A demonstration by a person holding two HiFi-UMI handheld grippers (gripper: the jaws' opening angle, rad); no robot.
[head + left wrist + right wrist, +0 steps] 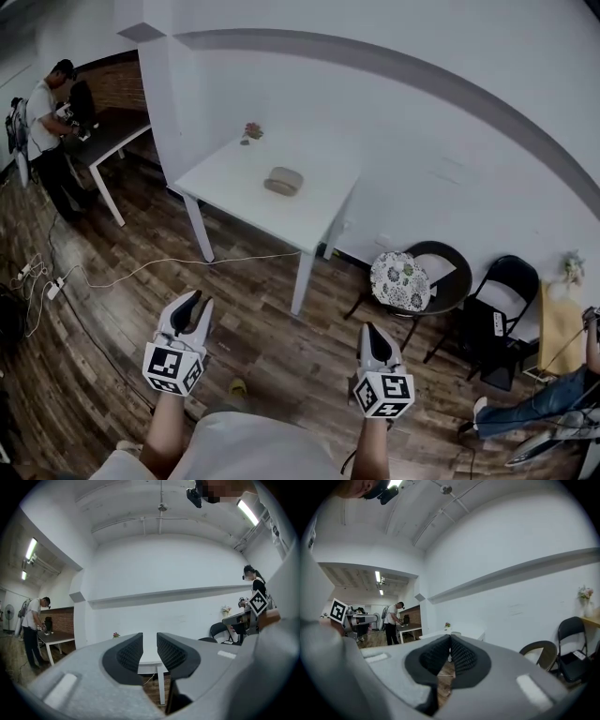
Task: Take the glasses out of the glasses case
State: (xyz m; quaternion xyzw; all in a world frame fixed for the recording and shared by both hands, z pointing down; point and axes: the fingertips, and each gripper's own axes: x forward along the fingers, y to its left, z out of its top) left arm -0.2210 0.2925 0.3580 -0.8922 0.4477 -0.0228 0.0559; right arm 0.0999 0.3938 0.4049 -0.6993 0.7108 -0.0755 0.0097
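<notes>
A beige closed glasses case (283,180) lies near the middle of a white table (234,183) across the room, well ahead of both grippers. My left gripper (199,302) is held low over the wooden floor, its jaws apart with nothing between them; in the left gripper view the left gripper (149,638) frames the table (149,660) through the gap. My right gripper (368,328) is beside it to the right, its tips touching and empty; the right gripper view shows the right gripper (450,638) shut. Both point level toward the table.
A small potted plant (253,131) stands at the table's far edge. A person (47,117) works at a dark table far left. A round chair with a patterned cushion (403,279) and a black folding chair (502,300) stand right. A cable (141,272) crosses the floor.
</notes>
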